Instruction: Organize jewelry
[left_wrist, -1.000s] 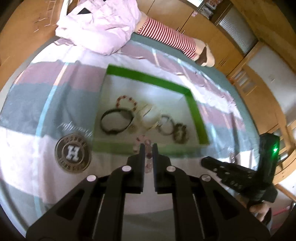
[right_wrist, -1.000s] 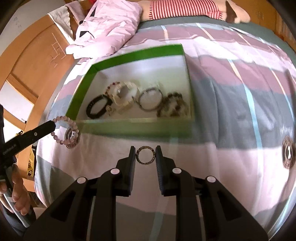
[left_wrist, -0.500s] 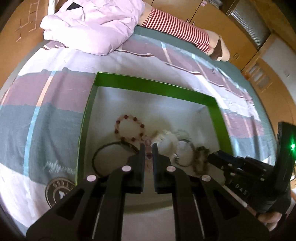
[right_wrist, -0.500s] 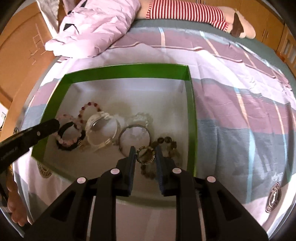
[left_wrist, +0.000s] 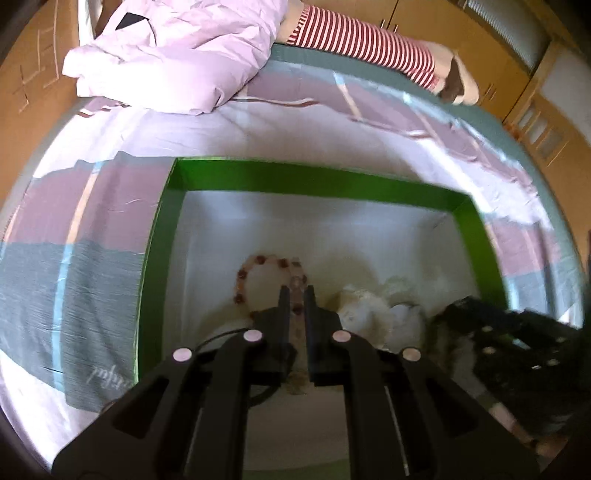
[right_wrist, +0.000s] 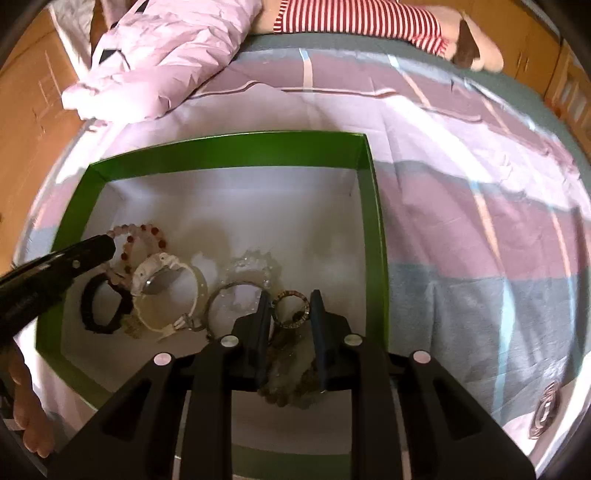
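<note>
Left wrist view: the left claw (left_wrist: 295, 295) is hanging low inside the green box (left_wrist: 317, 182), its 2 fingers nearly closed and pinching a pale pink bead bracelet (left_wrist: 296, 282) between the tips. Just beyond them a red-and-pink bead bracelet (left_wrist: 258, 266) is lying on the white floor of the box, with a whitish heap of jewelry (left_wrist: 365, 310) to its right. The right claw (left_wrist: 491, 332) is showing as a blurred black shape at the box's right side. The box is sitting on a striped bed sheet (left_wrist: 85, 206).

Right wrist view: the right claw (right_wrist: 290, 308) is holding a small dark ring (right_wrist: 291, 309) between fingers spread just to its width, over a brown bead bracelet (right_wrist: 288, 384) in the box's near right corner. Further left a silver bangle (right_wrist: 231, 306), a white watch (right_wrist: 166, 291) and a black bracelet (right_wrist: 103, 308) are lying in a row. The left claw (right_wrist: 107, 245) is reaching in from the left, pink beads showing at its tip.
</note>
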